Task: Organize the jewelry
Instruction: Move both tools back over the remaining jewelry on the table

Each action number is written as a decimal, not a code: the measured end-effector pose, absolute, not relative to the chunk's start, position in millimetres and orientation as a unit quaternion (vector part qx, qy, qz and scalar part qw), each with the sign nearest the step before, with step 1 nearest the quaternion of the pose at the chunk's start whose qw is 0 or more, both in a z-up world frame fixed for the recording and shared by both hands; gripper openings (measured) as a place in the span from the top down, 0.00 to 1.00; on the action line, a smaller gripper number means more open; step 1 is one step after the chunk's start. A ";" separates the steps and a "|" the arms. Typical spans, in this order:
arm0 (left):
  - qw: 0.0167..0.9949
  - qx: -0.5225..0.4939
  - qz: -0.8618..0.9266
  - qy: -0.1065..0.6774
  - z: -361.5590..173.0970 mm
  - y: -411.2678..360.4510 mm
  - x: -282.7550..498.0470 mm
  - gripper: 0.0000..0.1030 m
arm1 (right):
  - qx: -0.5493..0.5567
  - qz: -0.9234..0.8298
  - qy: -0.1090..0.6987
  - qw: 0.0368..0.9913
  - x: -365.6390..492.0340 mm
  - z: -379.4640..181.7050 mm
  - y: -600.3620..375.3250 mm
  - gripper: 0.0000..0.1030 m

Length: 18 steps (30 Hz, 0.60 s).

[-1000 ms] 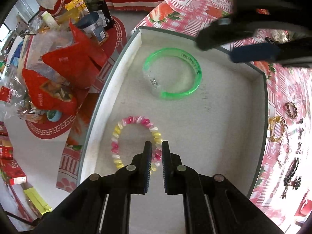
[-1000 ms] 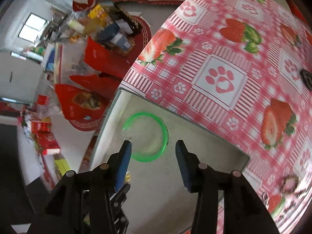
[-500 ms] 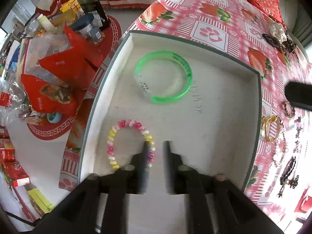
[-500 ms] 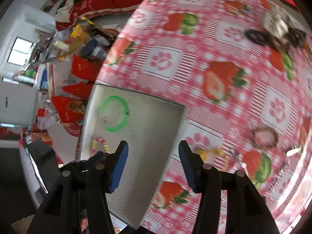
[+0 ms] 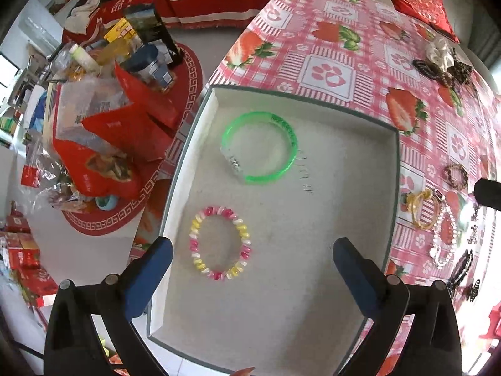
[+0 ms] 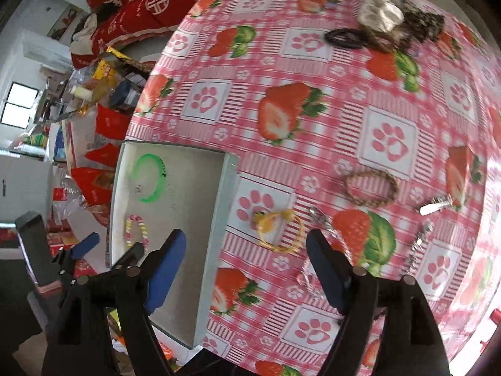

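Observation:
A shallow grey tray [image 5: 395, 188] lies on the strawberry tablecloth. In it lie a green bangle [image 5: 260, 147] and a pink-and-yellow bead bracelet [image 5: 219, 242]. My left gripper [image 5: 250, 261] is open and empty above the tray, with the bead bracelet between its fingers. My right gripper [image 6: 245, 255] is open and empty above the cloth, with a yellow bangle [image 6: 278, 227] just beyond its tips. The tray [image 6: 216, 219] also shows at the left of the right wrist view, with the green bangle [image 6: 150, 177] in it.
On the cloth right of the tray lie a brown braided bracelet [image 6: 371, 186], a clear bead bracelet [image 5: 443, 235], hair clips [image 6: 435, 208] and dark hair ties with a white scrunchie [image 6: 380, 14]. Left of the table a low stand holds red bags and bottles [image 5: 103, 131].
My left gripper opened from shut, let go of the bead bracelet and pulled back. My right gripper swung right from over the tray to over the yellow bangle.

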<state>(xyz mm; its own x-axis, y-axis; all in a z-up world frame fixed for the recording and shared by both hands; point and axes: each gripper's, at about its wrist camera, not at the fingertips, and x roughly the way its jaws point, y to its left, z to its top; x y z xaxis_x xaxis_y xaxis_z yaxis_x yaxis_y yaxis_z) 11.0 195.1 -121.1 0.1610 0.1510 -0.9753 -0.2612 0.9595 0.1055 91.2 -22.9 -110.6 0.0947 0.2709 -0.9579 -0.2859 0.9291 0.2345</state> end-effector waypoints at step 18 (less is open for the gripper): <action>0.754 0.020 0.046 0.655 -98.5 117.4 44.0 0.00 | 0.038 0.096 0.655 0.749 69.7 -113.3 -154.7 0.11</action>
<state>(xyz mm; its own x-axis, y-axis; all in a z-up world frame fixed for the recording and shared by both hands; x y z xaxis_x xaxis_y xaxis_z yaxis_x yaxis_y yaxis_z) 44.0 117.4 -98.5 0.1370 0.0963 -0.9859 -0.0437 0.9949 0.0911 69.7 -154.7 -113.3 0.1235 0.1943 -0.9731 -0.0941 0.9785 0.1835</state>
